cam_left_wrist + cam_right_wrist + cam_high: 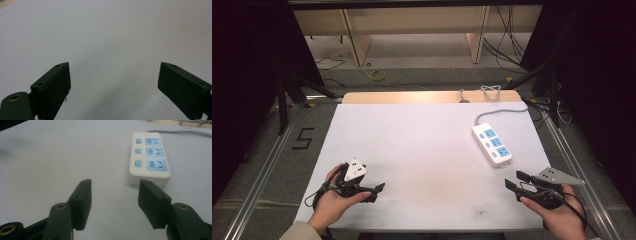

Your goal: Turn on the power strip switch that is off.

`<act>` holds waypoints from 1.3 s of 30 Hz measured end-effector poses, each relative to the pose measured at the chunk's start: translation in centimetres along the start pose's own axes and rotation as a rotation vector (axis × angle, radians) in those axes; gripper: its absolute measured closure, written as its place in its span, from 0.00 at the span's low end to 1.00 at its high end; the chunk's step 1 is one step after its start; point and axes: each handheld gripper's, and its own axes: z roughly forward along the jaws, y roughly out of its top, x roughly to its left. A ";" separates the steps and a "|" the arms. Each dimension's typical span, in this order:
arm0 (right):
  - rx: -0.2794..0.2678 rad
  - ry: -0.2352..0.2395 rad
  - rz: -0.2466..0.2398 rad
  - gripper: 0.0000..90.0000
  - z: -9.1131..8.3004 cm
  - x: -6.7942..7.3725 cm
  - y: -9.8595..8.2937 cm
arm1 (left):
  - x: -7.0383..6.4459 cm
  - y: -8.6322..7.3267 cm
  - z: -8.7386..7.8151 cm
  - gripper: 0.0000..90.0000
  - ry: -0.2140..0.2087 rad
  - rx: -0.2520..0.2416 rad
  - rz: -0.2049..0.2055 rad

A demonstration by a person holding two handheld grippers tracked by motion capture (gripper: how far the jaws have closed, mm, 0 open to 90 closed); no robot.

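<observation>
Lying on the right half of the white table (422,145), a white power strip (492,144) shows 3 blue sockets, each with a small blue switch beside it, and its grey cable (502,112) runs off toward the far edge. In the high view the strip sits at a slant, its near end toward the right gripper (514,180), which is held low over the table's near right corner, near the strip but apart from it. Seen in the right gripper view, the strip (149,157) lies just beyond the 2 black jaws, a little to the right of the gap between them; the jaws stand moderately apart with nothing between them but bare table. At the near left of the table, well apart from the strip, the left gripper (379,189) rests in the person's left hand (332,202). In the left gripper view its 2 jaws are spread wide, holding nothing, with only white tabletop (110,37) ahead of them.
</observation>
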 end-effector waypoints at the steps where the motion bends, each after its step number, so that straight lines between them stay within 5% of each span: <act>1: 0.002 -0.004 0.002 0.54 0.0 0.0 0.0 | 0.0 0.0 0.0 0.12 0.002 0.002 0.002; 19: 0.047 -0.048 -0.050 0.97 -0.2 0.2 0.5 | 0.2 -0.2 0.0 0.14 0.013 0.006 -0.009; 39: 0.082 -0.102 -0.070 1.00 0.4 -0.1 1.5 | 0.5 -0.3 0.0 0.16 0.016 0.017 -0.021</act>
